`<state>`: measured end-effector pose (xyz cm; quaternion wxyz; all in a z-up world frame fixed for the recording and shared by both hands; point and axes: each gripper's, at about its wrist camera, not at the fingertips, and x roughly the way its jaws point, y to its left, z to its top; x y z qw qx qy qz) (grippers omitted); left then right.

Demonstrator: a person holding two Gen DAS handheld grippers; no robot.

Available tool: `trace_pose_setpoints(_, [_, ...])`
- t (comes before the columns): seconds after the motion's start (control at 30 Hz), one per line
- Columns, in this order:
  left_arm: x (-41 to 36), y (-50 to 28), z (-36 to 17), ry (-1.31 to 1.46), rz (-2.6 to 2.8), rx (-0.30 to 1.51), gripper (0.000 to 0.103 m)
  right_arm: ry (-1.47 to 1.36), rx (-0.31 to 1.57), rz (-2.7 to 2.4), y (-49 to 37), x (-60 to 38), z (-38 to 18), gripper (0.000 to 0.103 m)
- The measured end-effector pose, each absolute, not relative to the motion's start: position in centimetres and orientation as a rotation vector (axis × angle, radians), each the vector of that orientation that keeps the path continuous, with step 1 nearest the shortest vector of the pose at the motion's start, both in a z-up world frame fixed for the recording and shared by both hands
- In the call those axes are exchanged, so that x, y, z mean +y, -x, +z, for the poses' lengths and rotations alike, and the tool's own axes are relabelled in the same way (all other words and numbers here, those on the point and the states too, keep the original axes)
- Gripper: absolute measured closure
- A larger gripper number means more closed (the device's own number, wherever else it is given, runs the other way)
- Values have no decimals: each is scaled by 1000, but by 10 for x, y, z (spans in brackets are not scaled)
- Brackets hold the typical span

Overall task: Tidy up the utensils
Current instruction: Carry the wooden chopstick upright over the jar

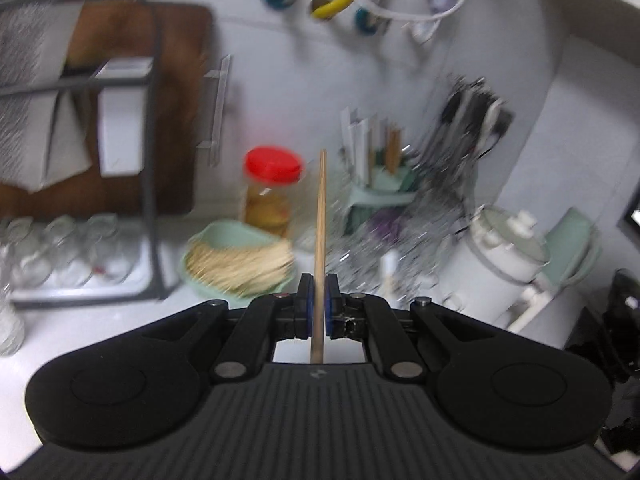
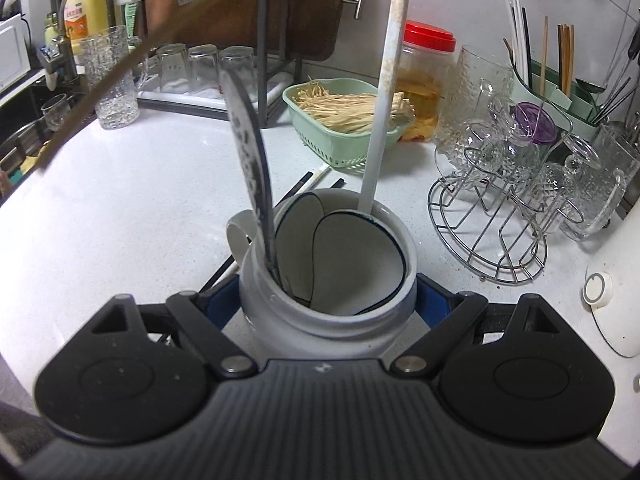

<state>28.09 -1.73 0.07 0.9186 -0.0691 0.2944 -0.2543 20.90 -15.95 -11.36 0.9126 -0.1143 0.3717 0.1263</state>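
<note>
Wooden chopstick (image 1: 320, 240) clamped between the blue pads of the left tongs (image 1: 319, 304), standing upright along the view's centre line, its lower end poking out behind the pads. Background blurred. Beyond the tip: red-lidded jar (image 1: 272, 190), green basket (image 1: 236, 258) of pale sticks just left of it, green utensil holder (image 1: 380, 188) to the right with chopsticks upright inside. Dish rack (image 1: 80, 200) with upturned glasses at far left.

Right wrist view: right tongs (image 2: 328, 300) spread wide and gripping a white ceramic jar (image 2: 320, 320) by both sides on the white bench (image 2: 120, 200). Inside the jar: a dark speckled spoon (image 2: 250, 168) leaning left, a white chopstick (image 2: 386, 92) leaning right. More chopsticks (image 2: 308, 182) lie on the bench behind the jar. Wire glass stand (image 2: 492, 220) to the right. Blurred brown stick crosses upper left, which is probably the chopstick held by the other tongs.
</note>
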Motion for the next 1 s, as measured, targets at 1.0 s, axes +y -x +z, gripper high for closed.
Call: trace_pose_setpoints(1.0, [-93,-296,-30,134,-747,505,97,241,741,281,-206,-160,-115,11])
